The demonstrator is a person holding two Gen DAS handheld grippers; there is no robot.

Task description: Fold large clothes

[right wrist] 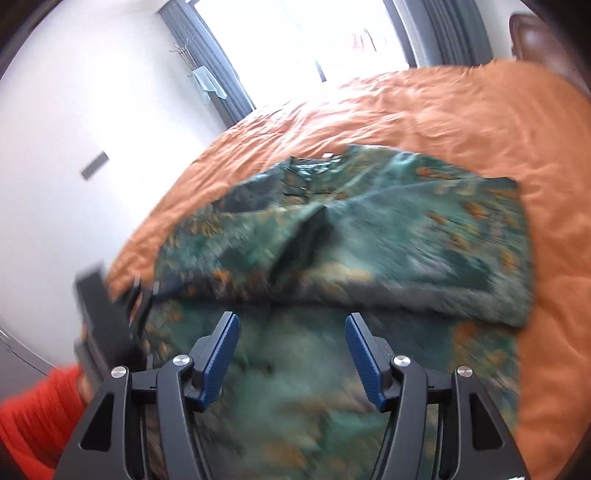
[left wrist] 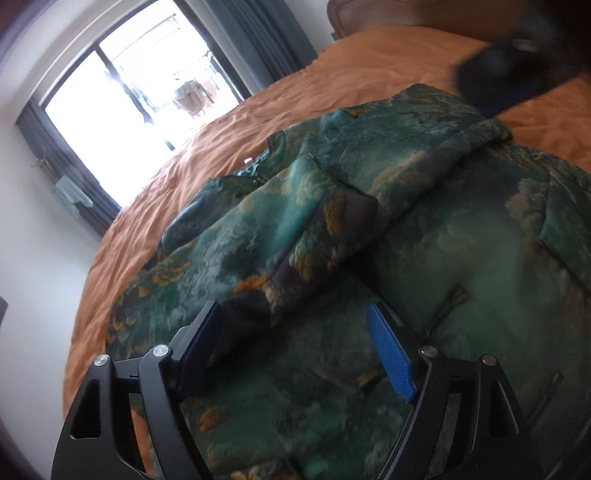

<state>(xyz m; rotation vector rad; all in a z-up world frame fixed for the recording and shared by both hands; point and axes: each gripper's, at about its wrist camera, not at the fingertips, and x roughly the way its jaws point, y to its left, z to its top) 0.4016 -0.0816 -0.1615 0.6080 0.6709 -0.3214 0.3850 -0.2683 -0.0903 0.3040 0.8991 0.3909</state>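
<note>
A large green garment [left wrist: 369, 229] with orange and gold patches lies on an orange bed [left wrist: 295, 92], its sleeves folded in over the body. My left gripper [left wrist: 295, 325] is open and empty just above the garment's lower part. My right gripper [right wrist: 291, 332] is open and empty over the garment [right wrist: 369, 236], near a folded edge across it. The right gripper also shows blurred at the top right of the left wrist view [left wrist: 509, 62]. The left gripper shows at the left of the right wrist view [right wrist: 107, 306], held by a hand in a red sleeve.
The orange bed cover [right wrist: 461, 110] spreads around the garment. A bright window [left wrist: 140, 85] with dark curtains and a white wall [right wrist: 92, 110] stand behind the bed. A brown headboard [left wrist: 388, 14] is at the far end.
</note>
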